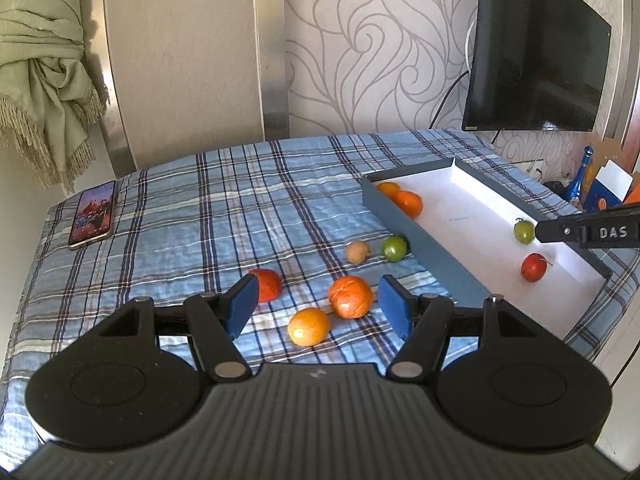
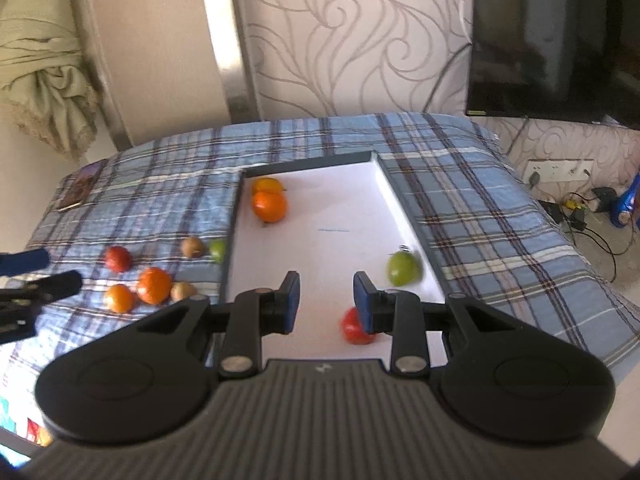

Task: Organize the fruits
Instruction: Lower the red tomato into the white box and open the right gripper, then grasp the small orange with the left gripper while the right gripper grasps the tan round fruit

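My left gripper (image 1: pixel 318 304) hangs open over the plaid cloth, its pads touching nothing. A reddish mandarin (image 1: pixel 351 297) and a yellow-orange fruit (image 1: pixel 308 326) lie between and below its fingers. A red fruit (image 1: pixel 266 285) is half hidden behind the left pad. Farther off sit a brown fruit (image 1: pixel 357 252) and a green one (image 1: pixel 394 248). The blue-walled white tray (image 2: pixel 236 216) holds two oranges (image 2: pixel 269 206), a blurred green fruit (image 2: pixel 403 268) and a red fruit (image 2: pixel 354 326). My right gripper (image 2: pixel 327 300) hovers over the tray, jaws narrowly apart with nothing between them.
A phone (image 1: pixel 94 214) lies at the cloth's far left corner. A dark screen (image 1: pixel 536 52) hangs on the wall at the right, and a green shawl (image 1: pixel 44 72) hangs at the left. Cables and a blue bottle (image 2: pixel 624 208) sit on the floor to the right.
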